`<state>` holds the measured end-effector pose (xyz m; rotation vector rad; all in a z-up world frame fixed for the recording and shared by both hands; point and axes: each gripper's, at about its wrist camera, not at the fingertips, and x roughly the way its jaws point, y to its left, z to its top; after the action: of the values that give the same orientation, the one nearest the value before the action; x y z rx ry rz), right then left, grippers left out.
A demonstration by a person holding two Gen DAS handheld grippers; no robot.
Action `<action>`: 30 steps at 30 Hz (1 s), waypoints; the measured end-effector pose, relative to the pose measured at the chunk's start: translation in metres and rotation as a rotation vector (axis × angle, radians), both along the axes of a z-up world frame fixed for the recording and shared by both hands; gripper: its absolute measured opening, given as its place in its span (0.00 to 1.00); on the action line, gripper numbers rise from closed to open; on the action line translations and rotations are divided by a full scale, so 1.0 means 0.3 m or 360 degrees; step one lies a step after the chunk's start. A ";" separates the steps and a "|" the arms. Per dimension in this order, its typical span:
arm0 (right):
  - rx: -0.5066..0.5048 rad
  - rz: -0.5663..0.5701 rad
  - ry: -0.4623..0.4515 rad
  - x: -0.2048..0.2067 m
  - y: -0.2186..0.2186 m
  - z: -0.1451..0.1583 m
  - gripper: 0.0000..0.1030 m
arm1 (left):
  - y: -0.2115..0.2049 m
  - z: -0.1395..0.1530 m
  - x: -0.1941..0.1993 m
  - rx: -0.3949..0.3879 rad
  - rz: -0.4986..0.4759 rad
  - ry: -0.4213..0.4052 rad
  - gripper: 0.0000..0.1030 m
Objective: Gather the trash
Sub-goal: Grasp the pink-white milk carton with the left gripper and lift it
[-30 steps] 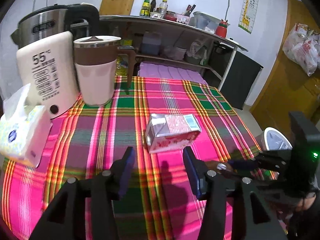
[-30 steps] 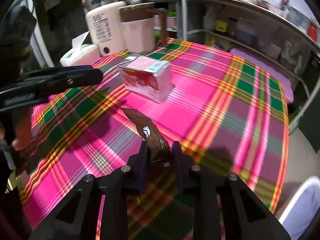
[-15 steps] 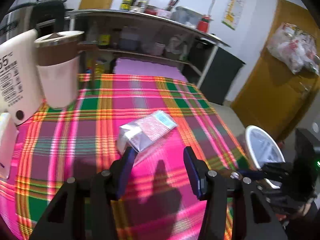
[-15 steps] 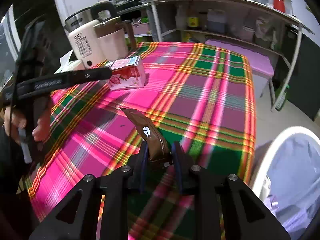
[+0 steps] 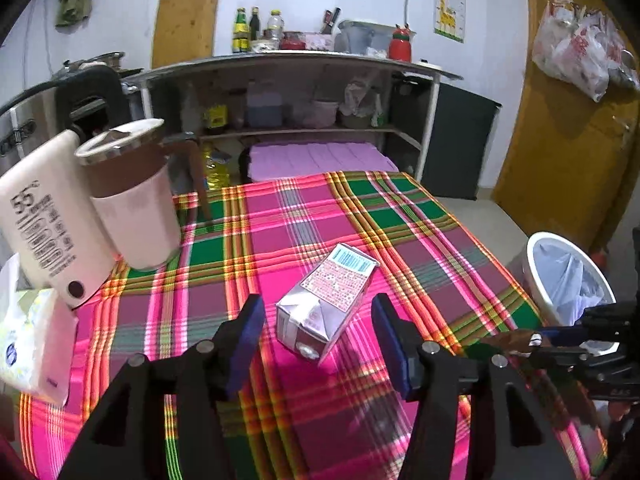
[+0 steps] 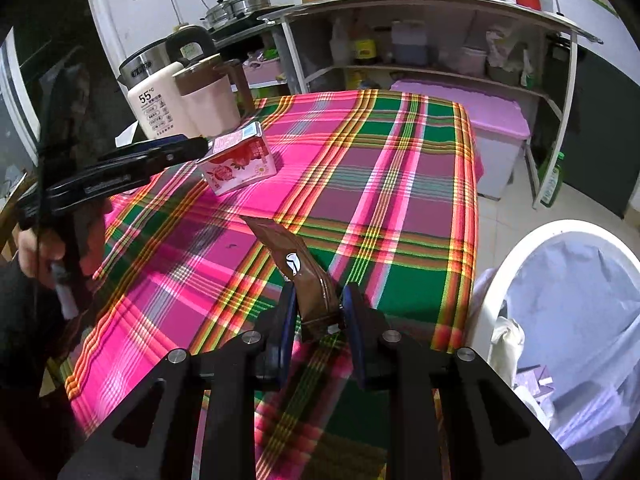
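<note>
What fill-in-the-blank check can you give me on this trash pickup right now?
1. The right gripper is shut on a brown ____.
2. The carton lies on its ____ on the plaid tablecloth, ahead of the open left gripper.
3. The white trash bin stands on the ____ beside the table.

Missing words: wrapper; side; floor

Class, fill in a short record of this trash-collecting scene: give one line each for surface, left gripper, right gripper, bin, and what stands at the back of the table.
surface: table with pink and green plaid cloth
left gripper: open, jaws just widened, straddling the lying drink carton without pressing it
right gripper: shut on brown wrapper, held above the cloth
bin: white trash bin with pale liner, beside the table, some trash inside
back of table: kettle, pink jug, tissue pack
</note>
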<state>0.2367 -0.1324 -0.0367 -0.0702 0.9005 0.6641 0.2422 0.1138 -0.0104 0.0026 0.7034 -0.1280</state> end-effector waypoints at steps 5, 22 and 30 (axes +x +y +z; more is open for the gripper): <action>0.0001 -0.0004 0.0005 0.008 -0.003 -0.004 0.24 | -0.004 -0.037 0.043 0.0015 -0.0110 0.0052 0.58; 0.0065 -0.0106 -0.0022 -0.018 -0.041 0.024 0.24 | -0.075 -0.029 -0.026 -0.0107 0.0003 0.0089 0.38; 0.0089 -0.0133 -0.0043 -0.076 -0.068 0.055 0.24 | -0.138 0.009 -0.157 -0.0144 0.0067 0.0058 0.38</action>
<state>0.2139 -0.1527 -0.0203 0.0087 0.8537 0.6087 0.1950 0.0724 -0.0078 -0.1014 0.7330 -0.1195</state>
